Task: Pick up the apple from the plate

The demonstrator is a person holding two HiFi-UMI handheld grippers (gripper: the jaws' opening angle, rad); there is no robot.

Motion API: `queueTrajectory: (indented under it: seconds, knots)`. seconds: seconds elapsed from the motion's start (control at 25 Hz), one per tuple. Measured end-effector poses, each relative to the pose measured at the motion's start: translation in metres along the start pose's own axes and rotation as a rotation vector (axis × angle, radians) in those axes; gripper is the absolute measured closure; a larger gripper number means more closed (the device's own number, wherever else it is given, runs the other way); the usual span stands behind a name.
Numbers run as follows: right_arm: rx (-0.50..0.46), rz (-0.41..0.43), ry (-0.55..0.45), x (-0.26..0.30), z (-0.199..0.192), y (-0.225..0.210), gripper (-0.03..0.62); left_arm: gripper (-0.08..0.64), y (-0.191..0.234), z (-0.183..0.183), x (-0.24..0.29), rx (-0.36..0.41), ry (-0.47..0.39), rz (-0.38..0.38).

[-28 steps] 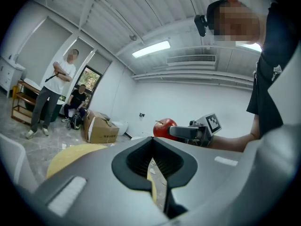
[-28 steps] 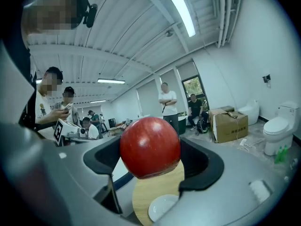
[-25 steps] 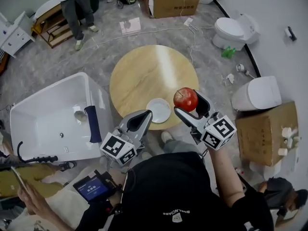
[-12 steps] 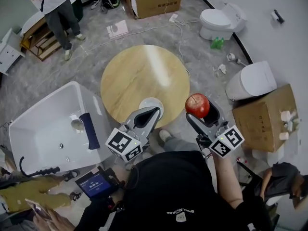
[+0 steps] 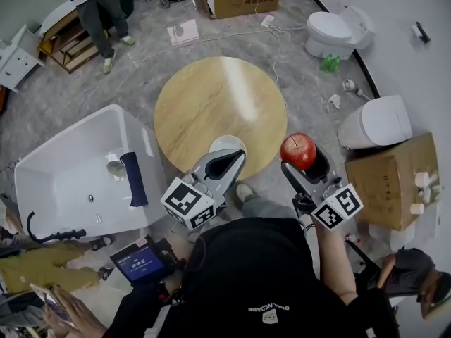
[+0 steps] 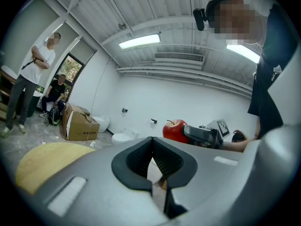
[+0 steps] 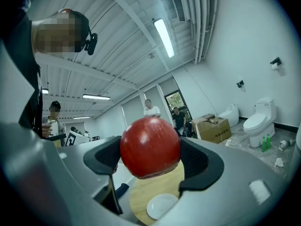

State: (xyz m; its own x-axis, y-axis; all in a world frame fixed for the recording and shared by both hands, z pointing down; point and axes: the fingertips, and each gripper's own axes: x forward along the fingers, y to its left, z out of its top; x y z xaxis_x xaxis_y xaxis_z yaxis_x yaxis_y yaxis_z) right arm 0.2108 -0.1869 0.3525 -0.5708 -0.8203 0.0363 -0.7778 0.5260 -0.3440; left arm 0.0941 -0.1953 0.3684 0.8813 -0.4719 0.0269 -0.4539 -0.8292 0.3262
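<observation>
Two claws are mine, and both hang by the near rim of the round wooden worktop [image 5: 218, 108]. My right claw [image 5: 303, 158] pinches the red apple [image 5: 298, 151], with a dark pad pressed on each side of the fruit. It holds the apple in the air just off the worktop's near right edge, over the grey floor and not over the wood. In my right gripper view the apple [image 7: 150, 147] fills the gap between the jaws, stem end upward.

The white plate [image 5: 227, 145] sits bare on the worktop close to its near edge. It is partly covered in the head view by my left claw [image 5: 230, 162], which hovers above it. That left claw is pressed together, its tips meeting with nothing between them.

Left of the worktop stands a white bathtub [image 5: 77, 167], and beyond its far right side a toilet [image 5: 335, 30]. To its right a cardboard box [image 5: 384, 182] rests on the floor.
</observation>
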Motion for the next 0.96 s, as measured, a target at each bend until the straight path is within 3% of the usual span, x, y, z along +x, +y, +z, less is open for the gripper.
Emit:
queueTrajectory:
  seconds: [0.96]
  knots:
    - [-0.006,0.058,0.041,0.033,-0.012,0.016,0.199,0.54,0.018,0.0,-0.027,-0.019,-0.023,0.076]
